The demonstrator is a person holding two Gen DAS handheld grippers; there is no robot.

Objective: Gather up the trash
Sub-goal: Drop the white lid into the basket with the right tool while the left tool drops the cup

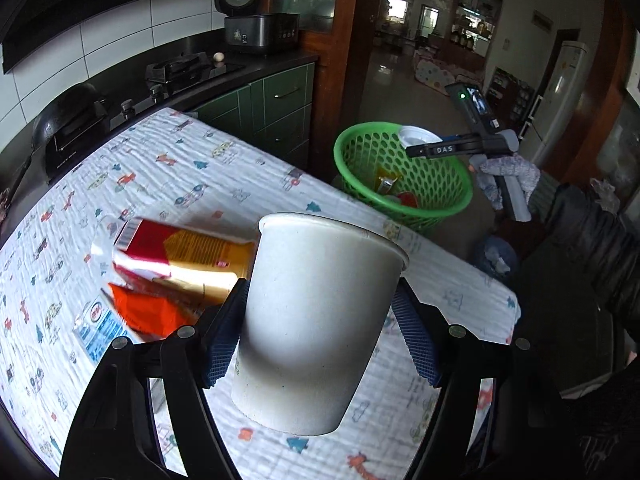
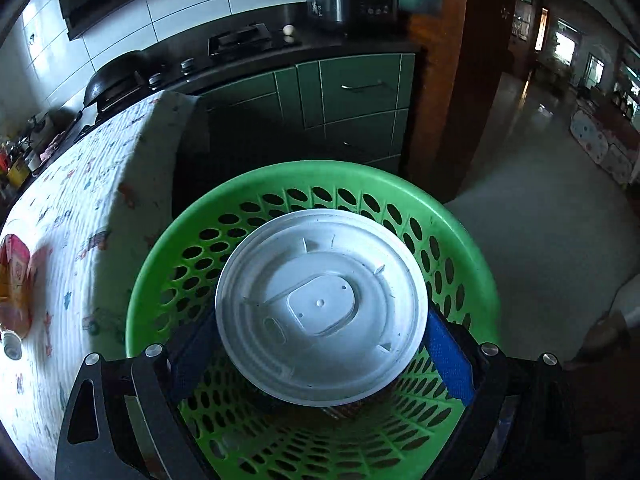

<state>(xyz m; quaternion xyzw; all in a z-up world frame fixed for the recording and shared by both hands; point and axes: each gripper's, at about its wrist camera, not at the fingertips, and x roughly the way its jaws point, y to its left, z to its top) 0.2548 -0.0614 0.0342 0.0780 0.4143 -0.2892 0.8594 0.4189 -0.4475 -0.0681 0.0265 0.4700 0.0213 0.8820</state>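
While gripped: paper cup (image 1: 320, 320) left, lid (image 2: 322, 308) over basket (image 2: 168, 280)

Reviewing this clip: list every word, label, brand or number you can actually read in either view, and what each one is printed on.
"DAS": white letters on the right tool, in the left wrist view.
Red and gold carton: barcode and print, too blurred to read.
Blue and white package: print blurred, unreadable.
Appliance on the counter: panel markings too small.
White lid and paper cup: no text visible.
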